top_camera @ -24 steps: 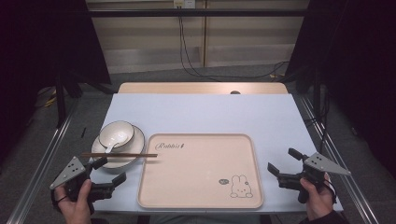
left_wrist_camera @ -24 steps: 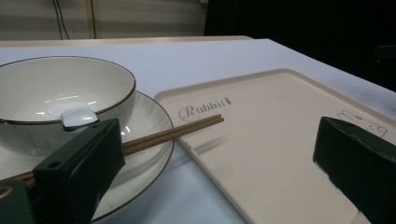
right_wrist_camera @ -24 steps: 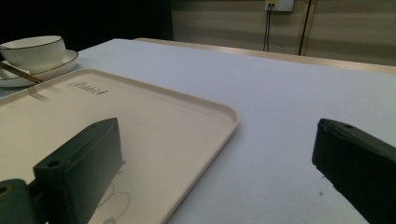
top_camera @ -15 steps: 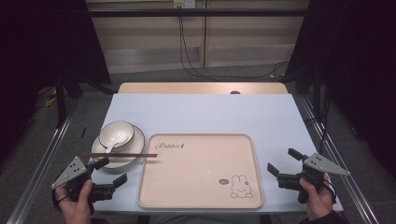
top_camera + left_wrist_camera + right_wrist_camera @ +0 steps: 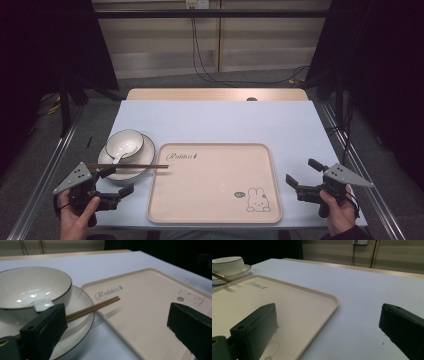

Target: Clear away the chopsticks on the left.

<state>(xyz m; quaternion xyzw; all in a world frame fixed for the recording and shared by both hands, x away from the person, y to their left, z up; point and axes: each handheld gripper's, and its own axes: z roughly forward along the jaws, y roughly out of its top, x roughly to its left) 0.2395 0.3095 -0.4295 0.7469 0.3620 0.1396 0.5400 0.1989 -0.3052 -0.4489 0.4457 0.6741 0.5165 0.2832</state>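
Note:
A white bowl (image 5: 124, 143) with a white spoon (image 5: 118, 156) in it sits on a white plate (image 5: 142, 155) at the table's left. Brown chopsticks (image 5: 128, 166) lie across the plate's near side, tips over the edge of the beige rabbit tray (image 5: 200, 200). My left gripper (image 5: 116, 181) is open just in front of the plate, nothing between its jaws. In the left gripper view the bowl (image 5: 32, 290), chopsticks (image 5: 100, 305) and tray (image 5: 140, 315) lie ahead. My right gripper (image 5: 303, 173) is open at the tray's right edge, holding nothing; its view shows the tray (image 5: 287, 302) and the distant bowl (image 5: 227, 264).
The pale blue table top (image 5: 220, 120) stretches behind the tray to a wooden strip (image 5: 215, 94) at the far edge. Cables (image 5: 200, 60) hang down the back wall. Metal rails (image 5: 40, 185) run along both sides of the table.

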